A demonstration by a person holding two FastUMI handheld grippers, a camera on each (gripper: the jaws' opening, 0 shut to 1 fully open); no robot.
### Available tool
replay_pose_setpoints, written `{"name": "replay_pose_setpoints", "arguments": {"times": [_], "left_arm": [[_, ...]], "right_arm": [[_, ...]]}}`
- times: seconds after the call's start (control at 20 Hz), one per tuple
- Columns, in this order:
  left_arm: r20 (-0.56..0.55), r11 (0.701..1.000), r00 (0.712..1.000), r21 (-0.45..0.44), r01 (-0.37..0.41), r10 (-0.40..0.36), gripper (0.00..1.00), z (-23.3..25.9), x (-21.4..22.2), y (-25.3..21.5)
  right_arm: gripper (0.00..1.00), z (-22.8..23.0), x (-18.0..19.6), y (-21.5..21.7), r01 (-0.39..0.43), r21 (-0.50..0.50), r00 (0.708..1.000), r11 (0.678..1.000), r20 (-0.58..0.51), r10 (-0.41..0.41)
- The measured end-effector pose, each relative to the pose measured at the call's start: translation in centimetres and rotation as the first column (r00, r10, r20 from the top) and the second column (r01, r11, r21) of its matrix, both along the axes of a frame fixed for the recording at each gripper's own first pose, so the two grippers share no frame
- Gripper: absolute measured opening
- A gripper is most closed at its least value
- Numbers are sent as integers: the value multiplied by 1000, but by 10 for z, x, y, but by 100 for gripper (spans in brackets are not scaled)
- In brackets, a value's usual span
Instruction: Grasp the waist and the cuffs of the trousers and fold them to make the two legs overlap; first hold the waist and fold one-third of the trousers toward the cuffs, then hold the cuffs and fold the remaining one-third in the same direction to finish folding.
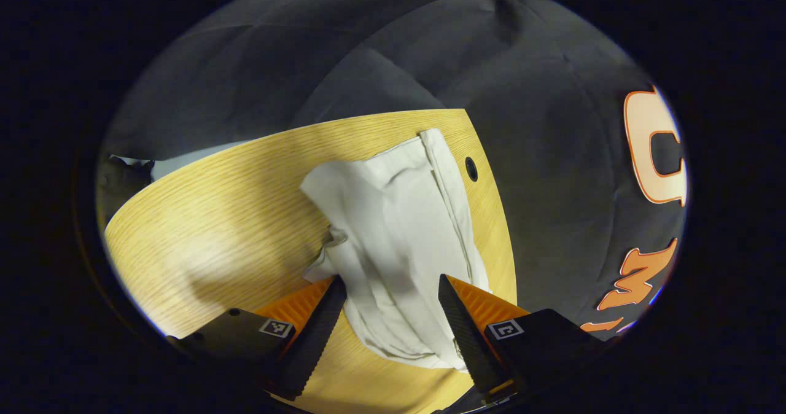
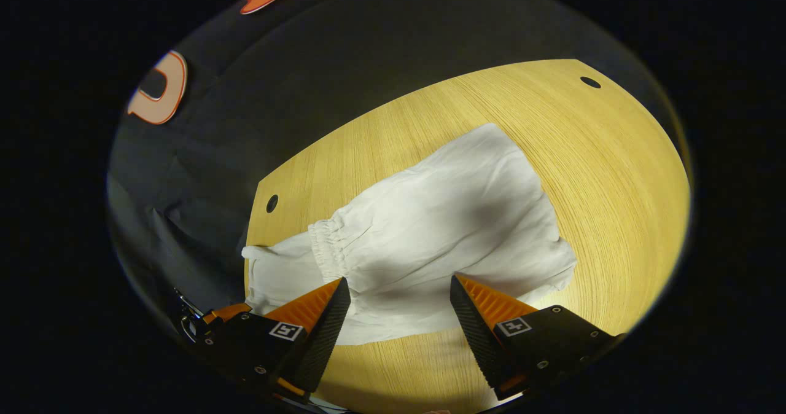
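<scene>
The white trousers (image 1: 393, 217) lie in a folded bundle on the wooden table (image 1: 233, 217). In the left gripper view my left gripper (image 1: 390, 282) is open, its fingers standing to either side of the bundle's near end, not pressing on it. A seamed edge (image 1: 443, 174) runs along the bundle's right side. In the right gripper view the trousers (image 2: 454, 217) spread flat, with the gathered elastic waist (image 2: 325, 242) lying across a lower layer that sticks out to the left. My right gripper (image 2: 399, 281) is open over the near edge of the cloth.
The table has a small round hole (image 1: 471, 168) beside the trousers, also seen as a hole (image 2: 272, 203) near the left edge, and a second hole (image 2: 590, 82) far right. Bare wood (image 2: 614, 217) extends right. Some hardware (image 2: 196, 322), probably the other gripper, peeks out at lower left.
</scene>
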State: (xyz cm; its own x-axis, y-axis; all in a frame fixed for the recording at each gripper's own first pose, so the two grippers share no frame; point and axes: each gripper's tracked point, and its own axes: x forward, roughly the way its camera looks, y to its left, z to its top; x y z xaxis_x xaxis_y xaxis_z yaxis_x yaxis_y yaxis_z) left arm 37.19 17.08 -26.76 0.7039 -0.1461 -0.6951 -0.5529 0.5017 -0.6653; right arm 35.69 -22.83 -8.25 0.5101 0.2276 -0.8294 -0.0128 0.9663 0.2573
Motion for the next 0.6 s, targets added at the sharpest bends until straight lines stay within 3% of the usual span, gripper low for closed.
{"name": "replay_pose_setpoints", "arguments": {"times": [0.1, 0.15, 0.35, 0.4, 0.5, 0.6], "left_arm": [[-12, 999, 1000, 26, 19, -19, 100, -6, 11, 1], [-30, 998, 999, 49, 32, -31, 81, -12, 14, 2], [-57, 995, 997, 83, 51, -46, 21, -24, 23, 4], [-46, 997, 998, 71, 40, -37, 19, -28, 27, 3], [-32, 999, 999, 45, 4, -2, 6, -24, 23, 3], [-12, 999, 1000, 38, -6, 6, 4, -13, 19, 1]], "right_arm": [[98, -1, -1, -9, 16, 1, 1000, 1000, -5, -16], [98, 1, -2, -14, 22, 1, 1000, 1000, -11, -22], [99, 1, -6, -30, 40, -3, 999, 999, -20, -40], [98, 1, -7, -33, 43, -5, 999, 999, -20, -43], [99, 2, -8, -38, 45, -6, 999, 999, -21, -46], [99, 4, -10, -40, 44, -5, 999, 999, -15, -44]]}}
